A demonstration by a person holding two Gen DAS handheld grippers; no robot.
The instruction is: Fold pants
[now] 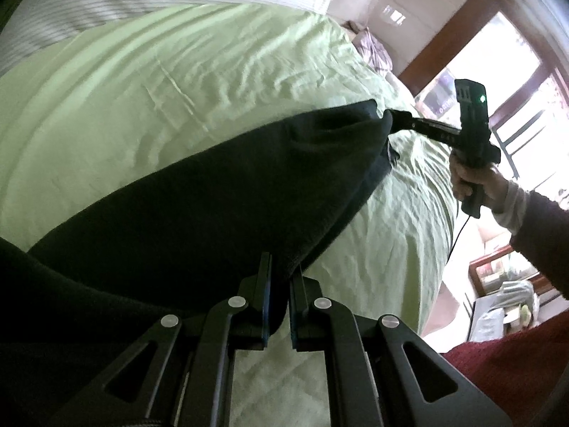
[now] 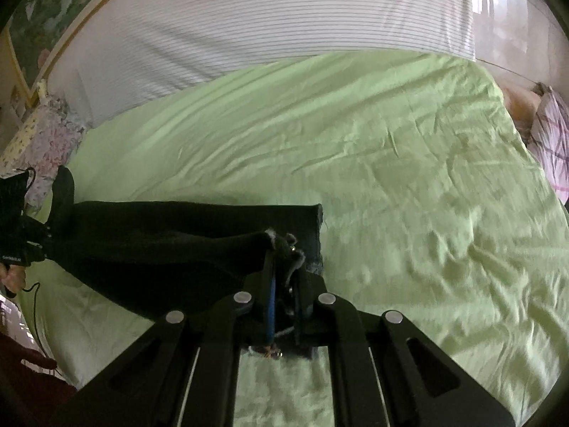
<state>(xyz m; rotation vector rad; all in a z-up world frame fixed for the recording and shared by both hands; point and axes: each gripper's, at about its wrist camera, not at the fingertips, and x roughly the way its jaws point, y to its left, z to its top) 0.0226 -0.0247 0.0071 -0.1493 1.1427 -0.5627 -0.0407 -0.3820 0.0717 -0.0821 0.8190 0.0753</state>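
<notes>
right hand, perhaps sleeved, left view only

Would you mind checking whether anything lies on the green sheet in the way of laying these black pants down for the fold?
Nothing visible does. Both tools already grip the pants, the left tool at one end and the right tool at the other, and the green sheet around them is bare. A purple checked cloth lies only at its far edge.

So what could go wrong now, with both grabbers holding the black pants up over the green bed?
1. Each hand-held gripper, left and right, pinches only a small edge of the black pants, so the cloth might slip out.
2. The pants hang slack between them, so they could land creased on the green bedsheet.
3. The sheet is already wrinkled, which may make the fold uneven.
</notes>
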